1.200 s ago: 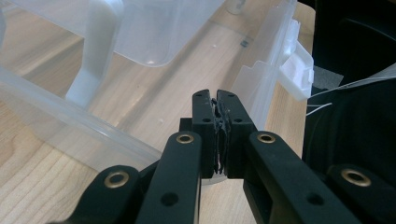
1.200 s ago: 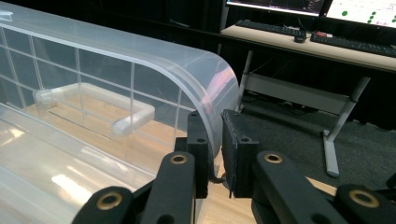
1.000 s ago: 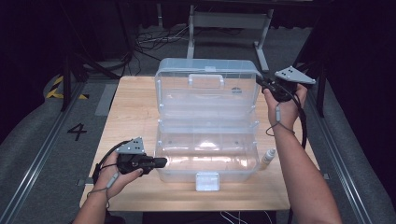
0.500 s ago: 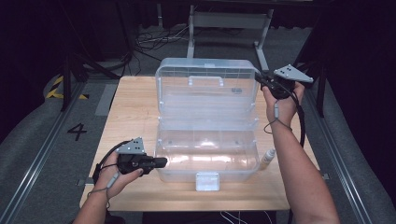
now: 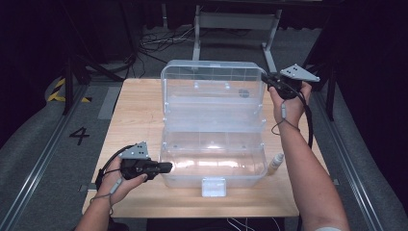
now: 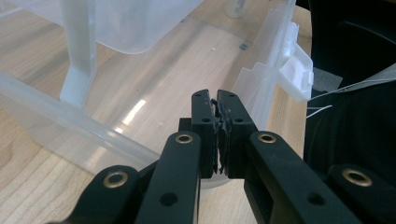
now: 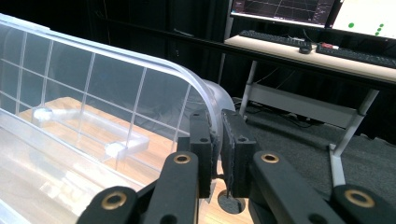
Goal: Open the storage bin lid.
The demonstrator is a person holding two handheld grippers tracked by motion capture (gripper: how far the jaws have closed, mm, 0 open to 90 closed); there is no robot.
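Hand-held gripper (image 7: 217, 149) on your right pinches the lid (image 5: 211, 79), now raised upright; left one (image 6: 218, 135) stays closed.

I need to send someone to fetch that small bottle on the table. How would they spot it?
Find the wooden table with the big clear plastic box, lid open. The small bottle stands just off the box's near right corner, the one loose white item on the wood.

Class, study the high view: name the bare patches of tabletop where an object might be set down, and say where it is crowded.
The widest bare wood lies left of the clear plastic box, above the left gripper. A narrow strip runs along the table front edge, beside the box's latch. The right side is crowded: small bottle, forearm, and right gripper at the raised lid.
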